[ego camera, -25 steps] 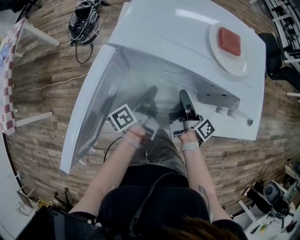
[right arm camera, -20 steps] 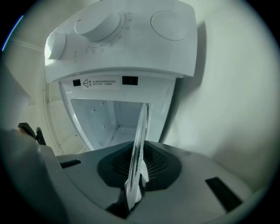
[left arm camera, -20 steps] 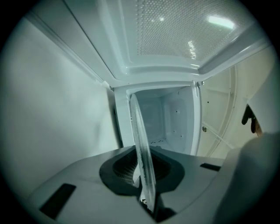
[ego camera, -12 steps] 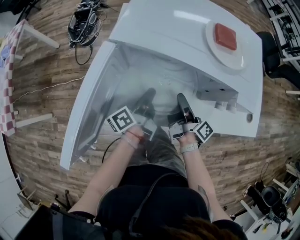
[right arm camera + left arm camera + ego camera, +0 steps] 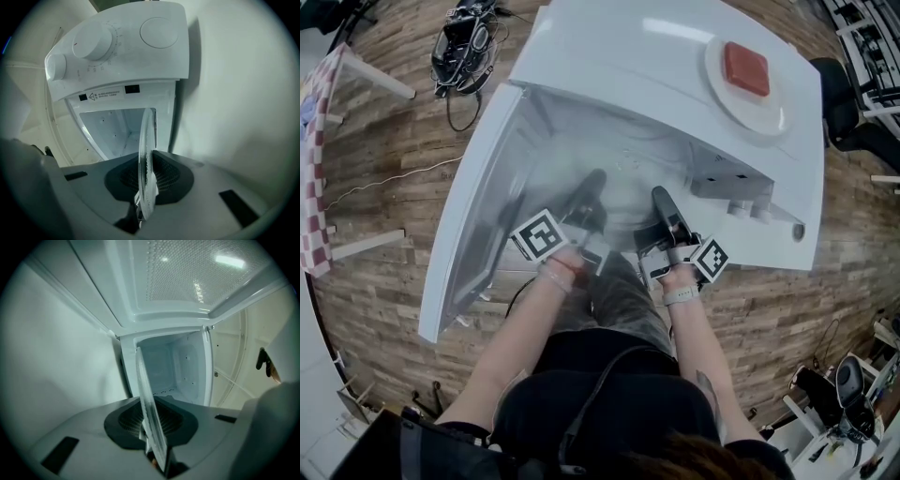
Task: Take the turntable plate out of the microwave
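Left gripper view: the turntable plate [image 5: 149, 404] is seen edge-on, running from the jaws straight toward the cavity of the microwave [image 5: 173, 366]. Being round, the glass has no long axis. It is carried between the left gripper [image 5: 159, 462] and the right gripper [image 5: 140, 211], at the cavity's mouth, with each gripper set on an opposite rim. The left jaws are opening slightly, yet the rim is pinched between them. The right jaws are closed narrowly on the rim.

A wood-plank floor [image 5: 384, 253] is seen around the microwave. The door [image 5: 473, 225] is swung wide, left of the left gripper. Beyond the right gripper, on the microwave's top, a white dish [image 5: 769, 112] is loaded with a red block [image 5: 745, 67].
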Available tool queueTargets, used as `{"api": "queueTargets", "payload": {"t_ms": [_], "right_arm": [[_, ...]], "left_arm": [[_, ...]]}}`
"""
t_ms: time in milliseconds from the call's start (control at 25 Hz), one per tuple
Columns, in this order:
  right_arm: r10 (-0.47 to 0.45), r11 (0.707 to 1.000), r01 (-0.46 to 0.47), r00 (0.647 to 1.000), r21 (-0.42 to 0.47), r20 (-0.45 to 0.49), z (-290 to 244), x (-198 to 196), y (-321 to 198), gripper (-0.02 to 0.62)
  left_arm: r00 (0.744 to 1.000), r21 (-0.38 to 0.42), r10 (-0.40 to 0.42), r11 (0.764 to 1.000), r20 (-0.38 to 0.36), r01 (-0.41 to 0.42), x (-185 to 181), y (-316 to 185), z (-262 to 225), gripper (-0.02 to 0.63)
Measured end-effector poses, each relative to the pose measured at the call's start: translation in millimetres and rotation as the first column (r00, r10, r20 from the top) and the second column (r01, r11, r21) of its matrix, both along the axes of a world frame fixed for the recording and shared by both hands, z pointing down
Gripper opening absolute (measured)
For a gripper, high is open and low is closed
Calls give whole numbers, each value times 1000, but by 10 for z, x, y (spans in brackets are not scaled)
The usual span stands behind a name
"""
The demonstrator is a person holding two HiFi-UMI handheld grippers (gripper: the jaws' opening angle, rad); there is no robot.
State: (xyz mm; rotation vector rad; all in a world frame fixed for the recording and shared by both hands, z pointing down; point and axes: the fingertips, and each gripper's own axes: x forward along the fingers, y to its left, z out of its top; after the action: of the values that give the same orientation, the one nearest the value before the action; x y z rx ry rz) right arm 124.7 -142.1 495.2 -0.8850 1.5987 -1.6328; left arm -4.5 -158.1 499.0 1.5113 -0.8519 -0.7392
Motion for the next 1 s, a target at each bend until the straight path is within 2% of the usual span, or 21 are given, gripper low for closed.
{"api": "queueTargets", "payload": {"t_ms": [80,280,480,600,680,800,920,1000], "right_arm": [[-6,1000,6,1000,1,1,-5,-7,3,40],[-1,1000,1,1000,6,-29,-11,-9,5,38],[3,1000,-2,999,22,-40,-16,-4,33,38],[-2,1000,4,999,30,-43,-29,-27,65,38],[-3,999,5,999,38,-43,-40,-34,84,40],[-5,999,7,999,44,-42,-51,-38,109,38],[-8,999,10,999,48,-40,-73,-57,146,40],[-8,999,10,999,51,-40,-90,-63,181,40]], "left_arm": [[1000,17,-1,1000,7,1,-18,-42,-9,41],[999,8,-15,1000,-41,15,-13,-70,-30,40],[999,8,-24,1000,-33,24,-22,-36,-29,40],[1000,26,-20,999,0,20,-66,-4,-42,40],[999,29,-28,999,-26,29,-65,19,-70,40],[999,39,-27,999,-20,28,-75,46,-71,40],[997,13,-40,999,-67,41,-70,92,-102,40],[997,15,-39,999,-66,40,-78,127,-121,40]]}}
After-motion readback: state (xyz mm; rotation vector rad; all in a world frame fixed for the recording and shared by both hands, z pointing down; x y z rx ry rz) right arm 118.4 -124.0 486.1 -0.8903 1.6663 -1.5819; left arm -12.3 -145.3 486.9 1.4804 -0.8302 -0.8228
